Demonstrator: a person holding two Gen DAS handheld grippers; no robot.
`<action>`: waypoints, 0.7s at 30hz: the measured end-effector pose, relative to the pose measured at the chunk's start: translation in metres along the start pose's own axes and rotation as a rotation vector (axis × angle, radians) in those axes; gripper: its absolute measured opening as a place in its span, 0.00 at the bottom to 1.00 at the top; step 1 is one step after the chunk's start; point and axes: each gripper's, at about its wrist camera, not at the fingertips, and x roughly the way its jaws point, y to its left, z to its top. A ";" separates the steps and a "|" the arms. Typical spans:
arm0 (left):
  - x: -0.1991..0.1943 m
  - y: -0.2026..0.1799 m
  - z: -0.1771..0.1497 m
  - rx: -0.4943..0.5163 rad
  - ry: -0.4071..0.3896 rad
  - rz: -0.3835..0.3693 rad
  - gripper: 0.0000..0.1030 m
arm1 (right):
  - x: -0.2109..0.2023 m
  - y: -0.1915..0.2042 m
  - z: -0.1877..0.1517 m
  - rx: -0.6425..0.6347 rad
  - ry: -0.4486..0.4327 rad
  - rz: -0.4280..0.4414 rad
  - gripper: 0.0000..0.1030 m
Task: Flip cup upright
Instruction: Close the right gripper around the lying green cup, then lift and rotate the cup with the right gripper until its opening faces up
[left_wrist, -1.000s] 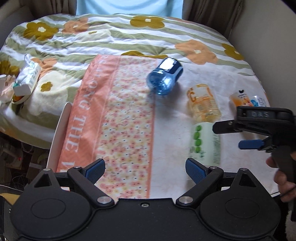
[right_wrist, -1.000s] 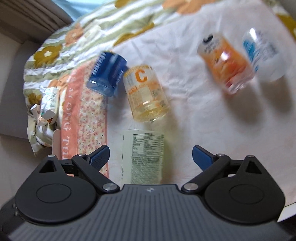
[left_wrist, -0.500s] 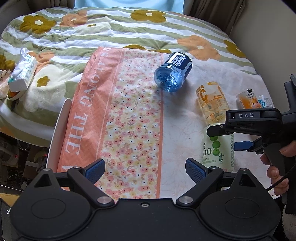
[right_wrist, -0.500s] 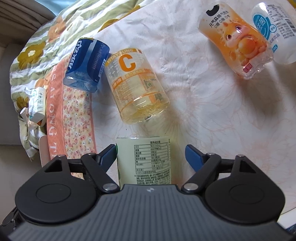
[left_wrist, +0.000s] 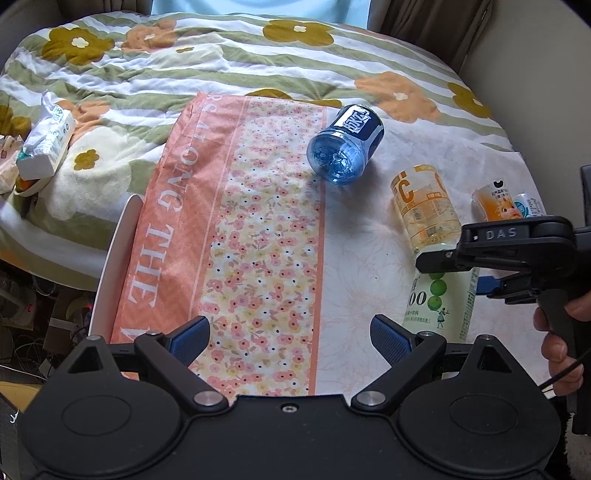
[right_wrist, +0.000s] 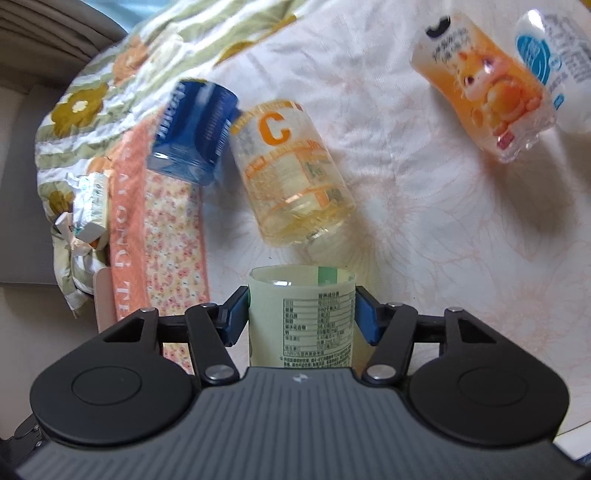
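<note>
A pale green cup (right_wrist: 301, 317) cut from a drink bottle lies on its side on the white cloth (right_wrist: 424, 229). My right gripper (right_wrist: 301, 319) is shut on it, blue pads against both sides. In the left wrist view the green cup (left_wrist: 441, 304) lies at the right, with the right gripper (left_wrist: 476, 266) over it. My left gripper (left_wrist: 290, 338) is open and empty above the floral cloth (left_wrist: 258, 236).
More cut-bottle cups lie on their sides: blue (left_wrist: 345, 144), yellow with a "C" (right_wrist: 291, 173), orange (right_wrist: 487, 92) and a white-blue one (right_wrist: 554, 66). A tissue pack (left_wrist: 46, 140) lies at the left on the flowered blanket (left_wrist: 221, 59).
My right gripper has moved forward around the green cup and closed on it. The left gripper has stayed open and shifted only slightly.
</note>
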 end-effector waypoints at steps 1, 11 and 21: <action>-0.001 -0.001 0.000 -0.001 -0.003 0.000 0.93 | -0.005 0.003 -0.001 -0.016 -0.017 -0.001 0.72; -0.012 -0.009 -0.011 -0.013 -0.026 0.013 0.93 | -0.043 0.027 -0.031 -0.295 -0.245 -0.023 0.71; -0.002 -0.013 -0.041 -0.040 -0.002 0.055 0.93 | -0.033 0.024 -0.073 -0.589 -0.473 0.006 0.72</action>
